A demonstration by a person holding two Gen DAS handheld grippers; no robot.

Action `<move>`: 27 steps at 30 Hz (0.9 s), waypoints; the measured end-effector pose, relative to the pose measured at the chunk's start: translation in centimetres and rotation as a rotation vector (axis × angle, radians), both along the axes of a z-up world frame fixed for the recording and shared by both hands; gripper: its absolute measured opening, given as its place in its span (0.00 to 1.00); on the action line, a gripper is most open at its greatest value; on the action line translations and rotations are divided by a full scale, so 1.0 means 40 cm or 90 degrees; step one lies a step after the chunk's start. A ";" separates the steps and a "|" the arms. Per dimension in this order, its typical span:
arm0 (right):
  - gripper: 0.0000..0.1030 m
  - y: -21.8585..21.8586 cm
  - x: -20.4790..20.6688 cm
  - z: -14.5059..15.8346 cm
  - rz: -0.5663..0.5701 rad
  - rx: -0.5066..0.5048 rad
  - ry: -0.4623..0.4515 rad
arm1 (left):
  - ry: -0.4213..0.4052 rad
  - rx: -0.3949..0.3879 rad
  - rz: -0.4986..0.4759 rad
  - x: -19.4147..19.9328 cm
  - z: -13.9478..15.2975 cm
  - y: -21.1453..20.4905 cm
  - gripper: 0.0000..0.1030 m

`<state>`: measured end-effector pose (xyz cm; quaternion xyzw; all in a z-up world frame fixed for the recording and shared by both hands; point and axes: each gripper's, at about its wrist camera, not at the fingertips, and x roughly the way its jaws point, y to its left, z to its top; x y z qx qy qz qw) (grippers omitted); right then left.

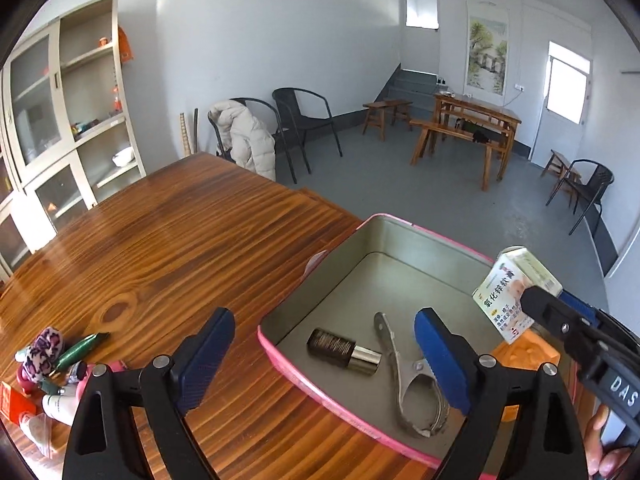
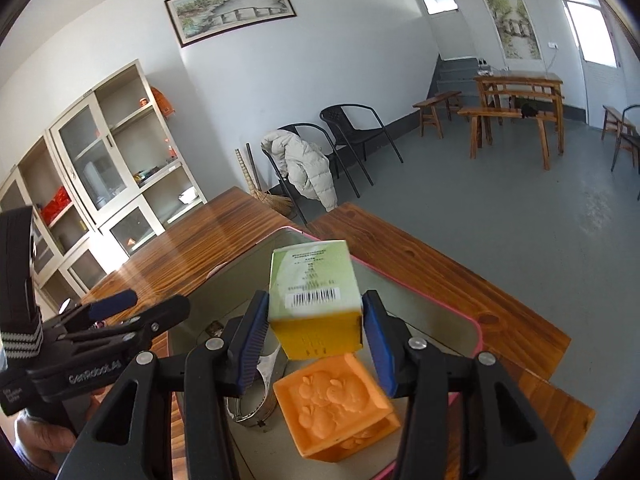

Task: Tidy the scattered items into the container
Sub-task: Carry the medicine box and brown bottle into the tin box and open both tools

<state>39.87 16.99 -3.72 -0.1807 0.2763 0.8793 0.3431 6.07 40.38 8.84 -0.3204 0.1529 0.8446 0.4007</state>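
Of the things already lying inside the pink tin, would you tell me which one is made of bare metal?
The metal tongs, lying on the floor of the pink tin. The dark bottle beside them has only a silver cap, and the orange block is moulded.

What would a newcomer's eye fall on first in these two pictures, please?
Probably the small green-and-white carton, clamped in the right hand-held gripper above the pink-rimmed metal tin on the wooden table. Inside the tin lie an orange embossed block, a dark bottle with a silver cap and a metal clamp. The left hand-held gripper stands open and empty over the tin's near rim.
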 end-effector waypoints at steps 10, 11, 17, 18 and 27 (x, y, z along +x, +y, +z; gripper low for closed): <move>0.50 -0.038 -0.016 0.004 0.017 0.004 0.002 | -0.057 0.031 0.054 -0.043 -0.007 -0.102 0.90; 0.50 -0.043 -0.020 0.007 0.019 0.007 0.001 | -0.059 0.031 0.058 -0.044 -0.008 -0.112 0.90; 0.50 -0.083 -0.047 0.024 0.038 0.020 0.003 | -0.066 0.032 0.089 -0.056 -0.012 -0.178 0.90; 0.51 -0.091 -0.054 0.026 0.043 0.022 0.003 | -0.068 0.033 0.095 -0.060 -0.012 -0.191 0.90; 0.55 -0.181 -0.134 0.046 0.113 0.044 -0.004 | -0.078 0.057 0.166 -0.105 -0.004 -0.357 0.90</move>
